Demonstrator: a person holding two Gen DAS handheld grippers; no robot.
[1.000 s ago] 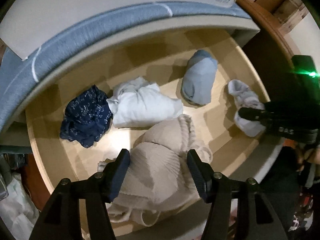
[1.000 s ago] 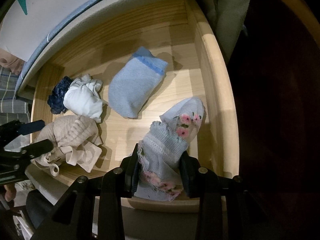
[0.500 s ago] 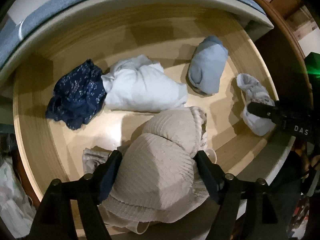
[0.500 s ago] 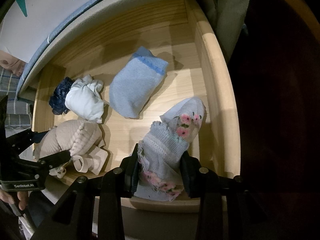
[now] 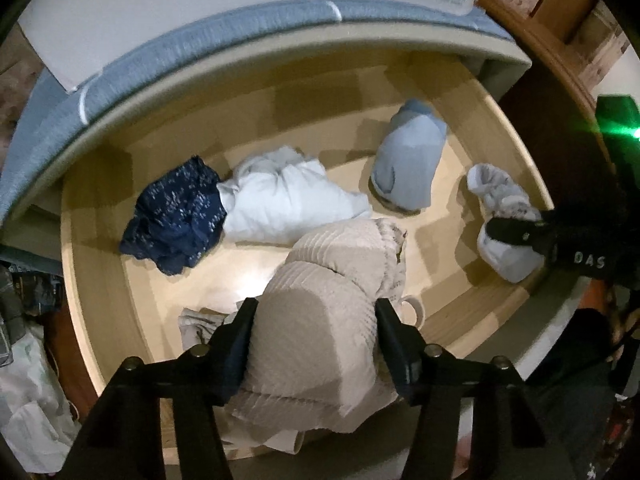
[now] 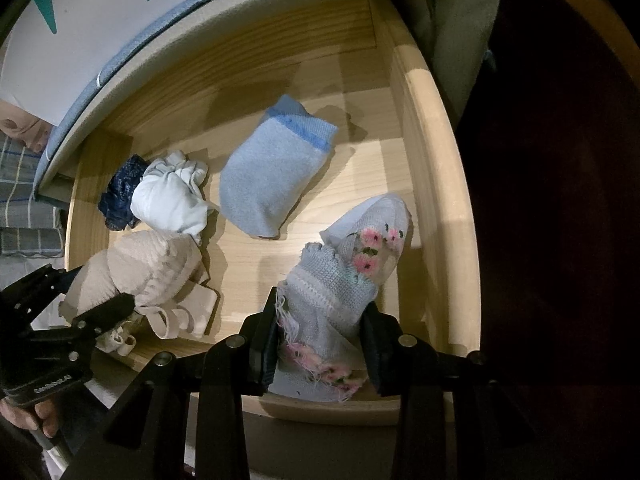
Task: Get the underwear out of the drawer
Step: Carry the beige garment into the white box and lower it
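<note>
— Since a second ago, what has moved?

— Mostly the left gripper [image 5: 312, 332]: its view has tipped in over the beige ribbed garment [image 5: 324, 320] and drawn back, and the fingers have gone from straddling it loosely to pressing on its sides. The right gripper [image 6: 320, 344] has barely shifted.

— How far along is the job?

— Early, I judge. Nothing is out of the wooden drawer [image 6: 424, 152] yet. The left gripper is clenched on the beige piece, which sits bunched at the near edge, right between its fingers. The right gripper is clenched on a grey knit piece with pink flowers [image 6: 340, 292], also at the near edge. Both lifts remain, then the rest.

— Count them, biggest first?

— One drawer. Ahead of the left gripper: one beige garment, one white bundle [image 5: 288, 204], one navy patterned piece [image 5: 176, 216] to its left, one pale blue folded piece [image 5: 408, 164] further right, one flowered grey piece. Five items, two grippers.
</note>
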